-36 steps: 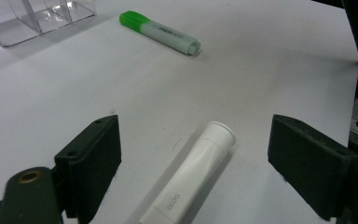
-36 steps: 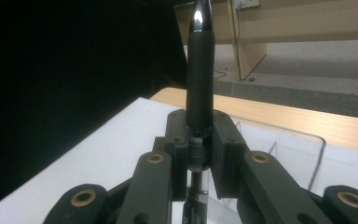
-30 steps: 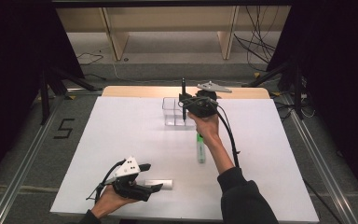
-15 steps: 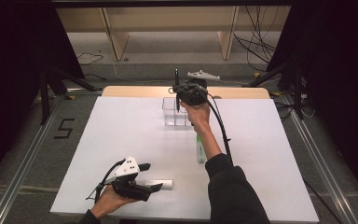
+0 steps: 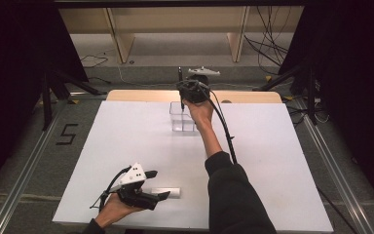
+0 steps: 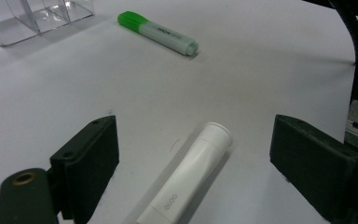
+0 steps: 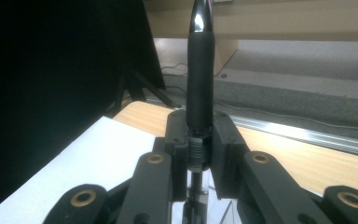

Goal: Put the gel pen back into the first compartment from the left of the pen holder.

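In the high view, the right gripper (image 5: pixel 181 95) is stretched to the far side of the white table (image 5: pixel 292 161), clamped on a black pen (image 5: pixel 180 87) that stands upright in its jaws. The pen's lower end hangs just above, perhaps already inside, the clear plastic organiser (image 5: pixel 183 118) directly below the gripper; holding the pen vertical suits dropping it tip-down into one of the compartments, though which one I cannot tell. Near the person, the left gripper (image 5: pixel 158 184) rests low on the table with its jaws apart, a white glue stick (image 5: pixel 168 192) lying just ahead of them, seemingly waiting its turn.

In the left gripper view, the two black jaws stand wide apart and press on nothing. The glue stick (image 6: pixel 186 179) lies slantwise between them, untouched, its cap end pointing away from the camera. Farther off lies a green highlighter (image 6: pixel 158 32), and beyond that, to the left, a corner of the organiser (image 6: pixel 32 18).

In the right gripper view, the jaws are drawn together on the pen (image 7: pixel 199 84), pinching it at the ribbed section below the barrel, so the barrel rises straight up ahead of the camera. Below the jaws, a clear edge of the organiser (image 7: pixel 226 212) shows.
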### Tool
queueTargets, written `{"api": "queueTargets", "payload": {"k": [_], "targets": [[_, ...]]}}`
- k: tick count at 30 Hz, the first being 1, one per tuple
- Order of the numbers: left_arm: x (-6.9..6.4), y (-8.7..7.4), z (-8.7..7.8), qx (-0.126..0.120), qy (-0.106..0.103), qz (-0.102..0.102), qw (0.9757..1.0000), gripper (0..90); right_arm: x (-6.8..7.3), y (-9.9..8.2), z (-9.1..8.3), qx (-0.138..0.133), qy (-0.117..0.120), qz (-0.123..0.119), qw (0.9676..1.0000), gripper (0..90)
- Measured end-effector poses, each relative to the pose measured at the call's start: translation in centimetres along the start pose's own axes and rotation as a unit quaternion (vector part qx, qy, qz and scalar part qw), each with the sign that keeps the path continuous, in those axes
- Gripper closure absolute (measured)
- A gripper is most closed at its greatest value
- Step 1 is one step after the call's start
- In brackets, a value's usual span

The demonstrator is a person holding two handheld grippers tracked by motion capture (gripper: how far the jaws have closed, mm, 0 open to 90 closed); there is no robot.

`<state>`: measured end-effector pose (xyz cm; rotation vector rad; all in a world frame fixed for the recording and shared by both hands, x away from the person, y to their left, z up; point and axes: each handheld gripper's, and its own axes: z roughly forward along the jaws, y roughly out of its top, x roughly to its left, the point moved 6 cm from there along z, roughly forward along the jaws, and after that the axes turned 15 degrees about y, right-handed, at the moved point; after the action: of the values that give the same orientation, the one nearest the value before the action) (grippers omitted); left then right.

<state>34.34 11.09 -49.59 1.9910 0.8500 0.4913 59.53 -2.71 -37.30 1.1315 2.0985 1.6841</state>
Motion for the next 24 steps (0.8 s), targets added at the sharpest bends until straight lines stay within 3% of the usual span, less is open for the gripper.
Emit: {"api": "queueTargets", "payload": {"k": [6,16,24], "targets": [[0.0,0.0,0.0,-0.001,0.003,0.004,1.0,15.2,-0.4,0.2,1.2,0.004,-0.014,-0.002,0.9999,79.4],[0.1,0.0,0.0,-0.003,0.006,0.003,1.0,15.2,-0.4,-1.1,3.4,0.02,-0.022,-0.003,0.9995,79.4],[0.1,-0.1,0.0,0.0,0.005,0.005,1.0,15.1,-0.7,-1.6,4.1,0.025,-0.029,-0.001,0.9993,79.3]]}}
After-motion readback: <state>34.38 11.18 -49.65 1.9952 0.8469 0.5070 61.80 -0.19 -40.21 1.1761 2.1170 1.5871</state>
